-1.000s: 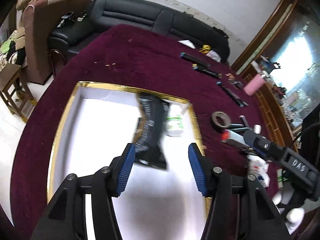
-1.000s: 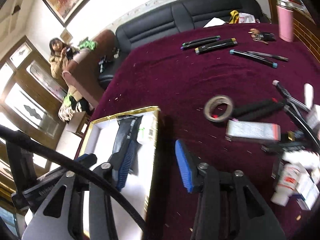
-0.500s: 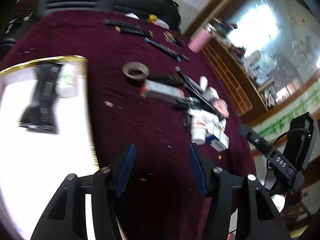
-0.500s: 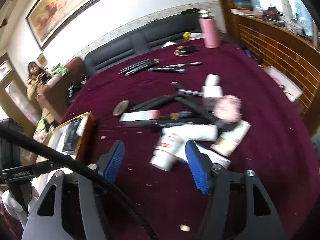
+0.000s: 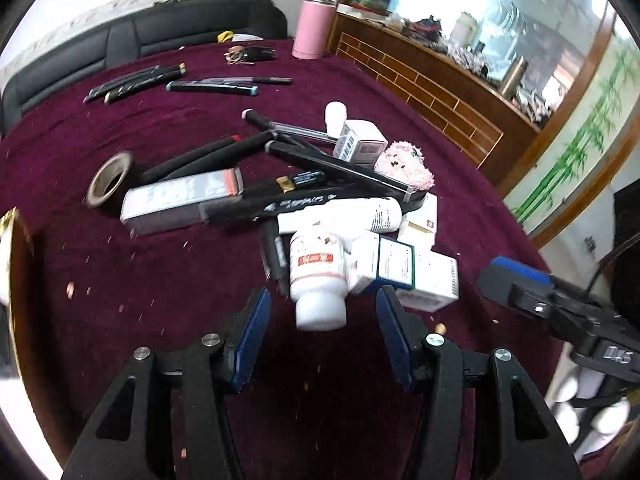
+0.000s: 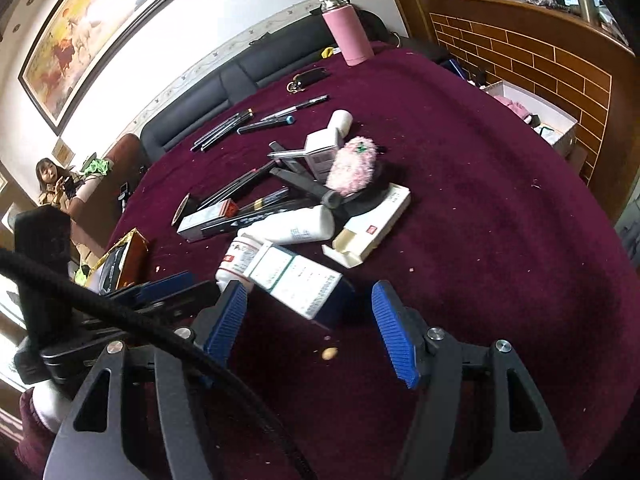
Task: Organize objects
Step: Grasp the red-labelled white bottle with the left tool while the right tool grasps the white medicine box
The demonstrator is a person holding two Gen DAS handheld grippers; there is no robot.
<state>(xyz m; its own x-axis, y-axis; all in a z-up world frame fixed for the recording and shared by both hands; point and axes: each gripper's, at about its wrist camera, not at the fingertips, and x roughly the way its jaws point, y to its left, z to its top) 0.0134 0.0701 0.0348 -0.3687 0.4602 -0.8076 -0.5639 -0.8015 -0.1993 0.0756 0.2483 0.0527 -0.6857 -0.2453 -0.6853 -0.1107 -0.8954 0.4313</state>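
Note:
A pile of objects lies on the maroon table: a white pill bottle (image 5: 318, 276) with a red label, a white medicine box (image 5: 404, 272), a white tube (image 5: 340, 216), black pens, a pink fluffy item (image 5: 406, 164) and a tape roll (image 5: 108, 180). My left gripper (image 5: 322, 324) is open, its jaws on either side of the pill bottle's cap end, just short of it. My right gripper (image 6: 308, 320) is open in front of the medicine box (image 6: 296, 276). The pill bottle (image 6: 236, 258) lies beside that box.
A gold-rimmed white box (image 6: 128, 248) holding a black item sits at the left. A pink thermos (image 5: 312, 24) stands at the far table edge. Pens (image 5: 160, 78) lie in a row at the back. A cream carton (image 6: 372, 228) lies right of the pile. A black sofa stands behind.
Both grippers have swung right, away from the gold-rimmed box, to face the pile. The pill bottle and medicine box are now close in front of the jaws. Both stay open.

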